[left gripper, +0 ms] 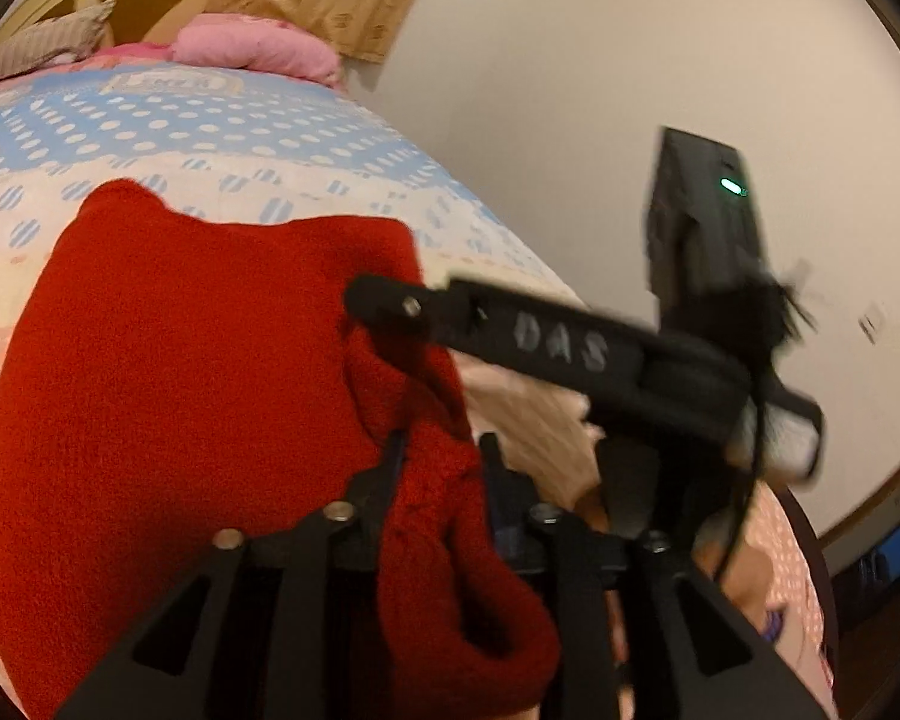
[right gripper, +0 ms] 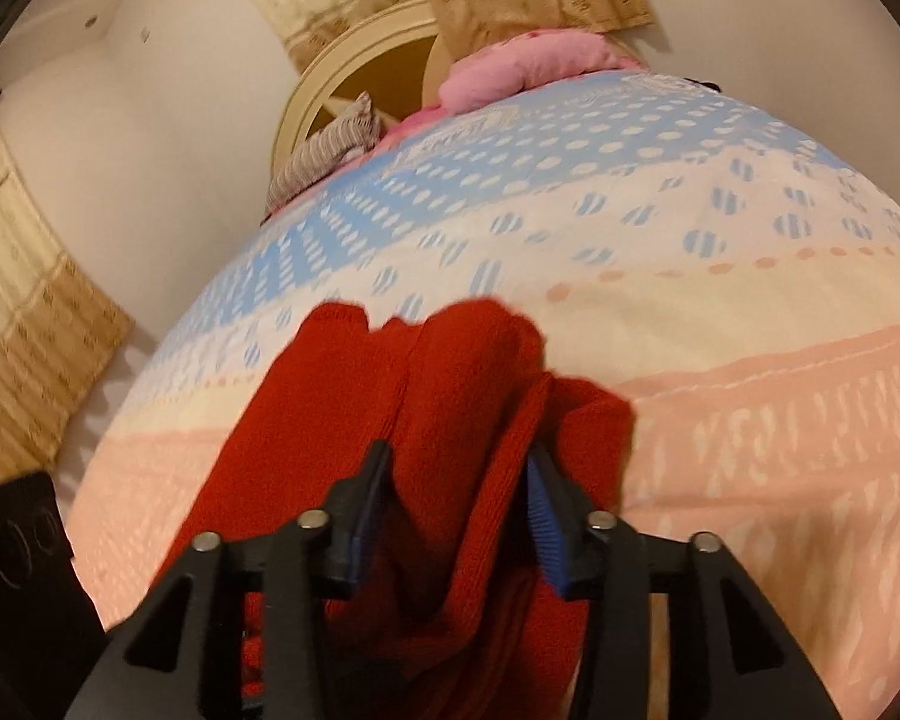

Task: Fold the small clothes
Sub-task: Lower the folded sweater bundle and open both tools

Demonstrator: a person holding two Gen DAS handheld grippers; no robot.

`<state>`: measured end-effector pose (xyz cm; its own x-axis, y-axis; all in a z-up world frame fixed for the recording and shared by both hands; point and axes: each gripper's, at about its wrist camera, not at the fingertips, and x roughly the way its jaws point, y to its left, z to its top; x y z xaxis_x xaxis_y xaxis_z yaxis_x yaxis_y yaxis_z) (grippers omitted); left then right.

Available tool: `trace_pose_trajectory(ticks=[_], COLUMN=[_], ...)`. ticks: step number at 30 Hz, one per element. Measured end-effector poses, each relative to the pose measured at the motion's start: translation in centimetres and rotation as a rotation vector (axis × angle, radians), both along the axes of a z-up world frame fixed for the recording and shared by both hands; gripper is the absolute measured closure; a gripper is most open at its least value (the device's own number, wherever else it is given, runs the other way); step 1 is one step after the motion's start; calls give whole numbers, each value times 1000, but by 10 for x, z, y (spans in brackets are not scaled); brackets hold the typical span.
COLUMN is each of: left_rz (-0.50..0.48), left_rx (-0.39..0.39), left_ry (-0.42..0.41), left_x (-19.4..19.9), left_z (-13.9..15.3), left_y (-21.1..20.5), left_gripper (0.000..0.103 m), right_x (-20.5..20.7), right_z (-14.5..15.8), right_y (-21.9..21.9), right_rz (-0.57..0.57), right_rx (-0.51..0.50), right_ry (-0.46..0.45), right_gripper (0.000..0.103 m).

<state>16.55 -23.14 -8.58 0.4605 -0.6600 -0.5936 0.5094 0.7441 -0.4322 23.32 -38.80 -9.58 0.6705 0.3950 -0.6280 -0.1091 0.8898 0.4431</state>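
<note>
- Red knit garment lies on the bed, part flat on the sheet, a fold of it bunched up between both grippers.
- Left gripper: jaws part-way apart, a ridge of red knit running up between them; whether the pads still press on it cannot be told.
- Right gripper: fingers apart, blue pads showing, red fold sitting in the gap, pads look clear of the cloth on at least one side.
- Judged step: letting the folded edge down. To do it well, open fully before pulling away so the knit does not snag on the pads, draw back low and straight, then smooth the layer so edges line up.
- Risk: thick knit may spring back open.
- Writing: "DAS" reads on the right gripper's arm in the left wrist view; a green light glows on its black housing. No label seen on the garment.
</note>
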Motion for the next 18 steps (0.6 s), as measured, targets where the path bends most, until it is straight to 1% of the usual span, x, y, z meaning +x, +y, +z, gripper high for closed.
trace_pose_trajectory(ticks=[1, 3, 5, 7, 9, 11, 12, 13, 14, 16, 18], left_rz=[-19, -56, -81, -71, -71, -52, -33, -12, 2, 21, 30], left_rx=[15, 22, 10, -2, -20, -36, -39, -45, -57, -99, -149], left_ry=[-12, -28, -38, -59, -63, -65, -68, -64, -54, -25, -14], left_x=[-3, -9, -16, -20, -21, -21, -19, -16, -11, -5, 4], left_z=[3, 11, 19, 26, 29, 30, 29, 27, 25, 22, 22], left_y=[-1, 8, 25, 44, 58, 75, 82, 88, 91, 98, 103], left_gripper=[62, 44, 34, 32, 30, 30, 30, 30, 30, 30, 30], right_x=[1, 6, 12, 13, 11, 9, 8, 7, 7, 6, 4], right_z=[1, 3, 3, 1, -7, -11, -10, -9, -7, -6, -6], right_y=[-2, -3, -1, 5, 9, 10, 11, 12, 13, 12, 7], right_rz=[-1, 2, 15, 32, 42, 31, 29, 31, 32, 16, -4], right_rx=[18, 50, 47, 30, 33, 2, -8, -14, -19, -30, -4], right_ry=[-1, 5, 23, 33, 37, 38, 30, 22, 15, 3, -11], right_gripper=[55, 55, 55, 55, 55, 56, 70, 79, 79, 84, 86])
